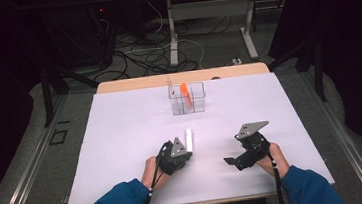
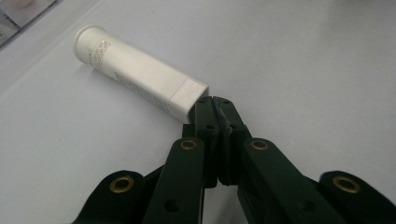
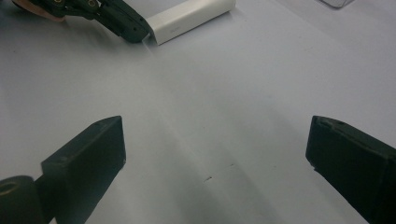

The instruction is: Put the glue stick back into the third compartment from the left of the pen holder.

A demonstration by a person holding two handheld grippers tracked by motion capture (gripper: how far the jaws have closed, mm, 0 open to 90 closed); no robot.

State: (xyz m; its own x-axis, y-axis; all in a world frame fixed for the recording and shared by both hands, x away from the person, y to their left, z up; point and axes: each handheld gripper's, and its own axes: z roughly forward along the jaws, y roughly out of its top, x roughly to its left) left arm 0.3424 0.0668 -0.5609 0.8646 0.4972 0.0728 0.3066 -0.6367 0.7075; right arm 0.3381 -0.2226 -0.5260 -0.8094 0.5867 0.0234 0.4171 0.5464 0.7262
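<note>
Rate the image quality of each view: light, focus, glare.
High view: white table brightly lit, surroundings nearly black, white tube almost washed out. Left gripper view: tube fairly sharp, left gripper jaws dark. Right gripper view: right gripper jaws soft, tabletop evenly lit.

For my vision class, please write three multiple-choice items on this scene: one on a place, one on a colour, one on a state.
1. Where does the white tube lie?
A. on the table sheet
B. in the clear box
C. on the floor

2. What colour is the pen in the clear box?
A. blue
B. orange
C. green

3. How are the left tongs?
A. wide open
B. shut at the tube's end
C. holding the box

Answers:
1 A, it lies flat on the sheet.
2 B, the pen is orange.
3 B, the tips meet beside the tube.
</note>
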